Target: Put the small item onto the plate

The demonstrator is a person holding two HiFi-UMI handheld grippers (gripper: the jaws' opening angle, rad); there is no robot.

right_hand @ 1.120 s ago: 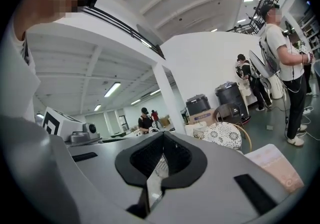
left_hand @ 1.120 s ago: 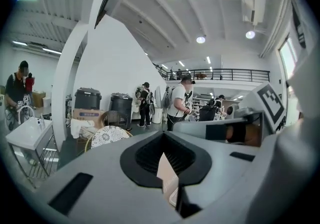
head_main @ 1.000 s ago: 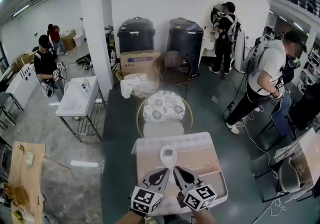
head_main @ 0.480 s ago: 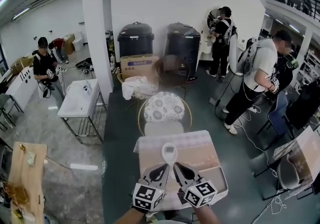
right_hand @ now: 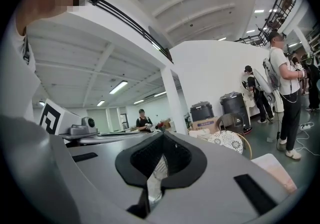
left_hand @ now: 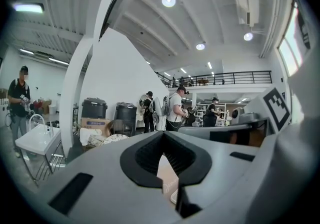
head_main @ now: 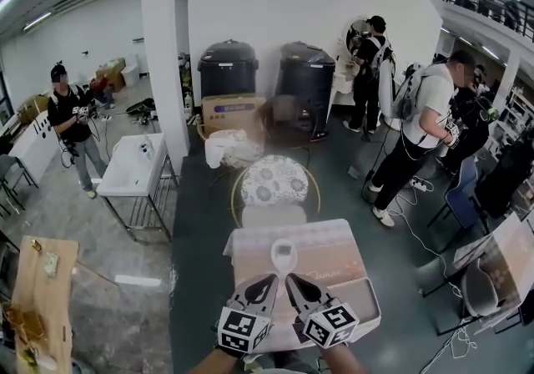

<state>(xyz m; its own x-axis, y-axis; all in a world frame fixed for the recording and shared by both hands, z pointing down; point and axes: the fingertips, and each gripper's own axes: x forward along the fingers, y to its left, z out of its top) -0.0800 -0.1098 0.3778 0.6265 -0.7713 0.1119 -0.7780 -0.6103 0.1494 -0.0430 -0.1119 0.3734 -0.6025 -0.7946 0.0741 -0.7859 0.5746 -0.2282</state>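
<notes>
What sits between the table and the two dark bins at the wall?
A chair with a round flower-patterned cushion stands between the table and the bins, seen plainly in the head view.

We count two grippers, the left gripper (head_main: 270,280) and right gripper (head_main: 291,280); two black bins (head_main: 227,63) (head_main: 307,68); one cardboard box (head_main: 234,105); one white plate (head_main: 283,257); one pink table (head_main: 334,251); one white sink (head_main: 133,165); three people (head_main: 67,118) (head_main: 373,63) (head_main: 421,126) in clear sight.
</notes>
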